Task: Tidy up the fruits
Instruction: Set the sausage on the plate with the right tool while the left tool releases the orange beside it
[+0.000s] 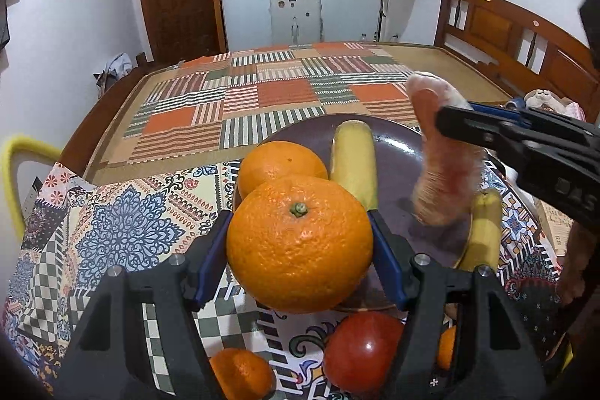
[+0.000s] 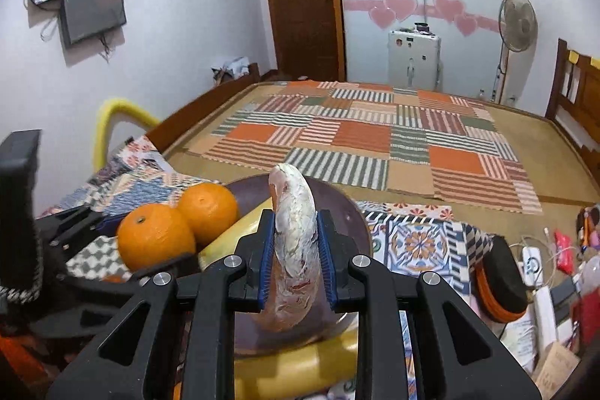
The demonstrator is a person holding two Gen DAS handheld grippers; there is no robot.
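Observation:
My left gripper point(image 1: 300, 231) is shut on a large orange point(image 1: 300, 246), held over the near left rim of a dark purple plate point(image 1: 397, 152). On the plate lie a second orange point(image 1: 281, 164) and a yellow banana point(image 1: 354, 160); another banana point(image 1: 483, 231) rests on its right rim. My right gripper point(image 2: 296, 218) is shut on a pale pink curved fruit point(image 2: 296, 250), upright over the plate point(image 2: 348, 212). In the left wrist view the right gripper point(image 1: 450, 122) comes in from the right with that fruit point(image 1: 438, 160). The right wrist view shows both oranges point(image 2: 155, 240) point(image 2: 208, 208) at left.
A red round fruit point(image 1: 362, 355) and two small oranges point(image 1: 240, 373) point(image 1: 446, 347) lie on the patterned cloth point(image 1: 123, 223) near me. A bed with a patchwork mat point(image 2: 375, 137) lies beyond. Chargers and clutter point(image 2: 532, 265) sit at right, a yellow handle point(image 1: 15, 152) at left.

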